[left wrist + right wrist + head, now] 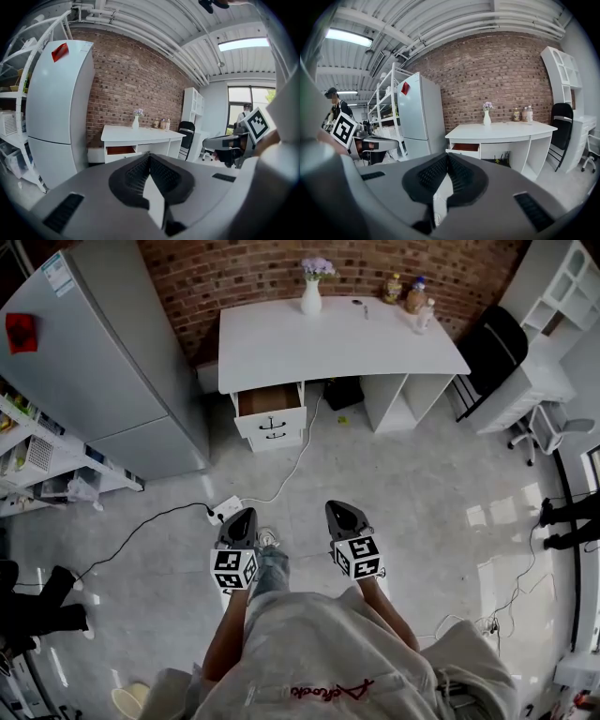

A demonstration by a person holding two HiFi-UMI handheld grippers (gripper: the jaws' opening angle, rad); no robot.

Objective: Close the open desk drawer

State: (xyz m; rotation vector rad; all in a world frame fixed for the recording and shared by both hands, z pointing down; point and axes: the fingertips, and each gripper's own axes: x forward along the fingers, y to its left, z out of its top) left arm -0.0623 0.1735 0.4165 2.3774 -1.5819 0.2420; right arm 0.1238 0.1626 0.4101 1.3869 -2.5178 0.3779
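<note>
Desk drawer (269, 405) stands open; vase (311, 298) holds flowers (317, 265)

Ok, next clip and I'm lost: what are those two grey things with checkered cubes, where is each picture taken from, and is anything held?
No robot here: a person holds a hand tool with a claw in each hand. The head view looks down from their head, showing the left claw and right claw; the patterned cubes are part of those tools. The other two pictures come from cameras riding on each tool, looking along its jaws. Both claws are shut and empty. Ahead stands a white desk with its top drawer pulled open, not yet reached. On the desk: a vase of flowers and a few jars. A fridge stands at the picture's left.
</note>
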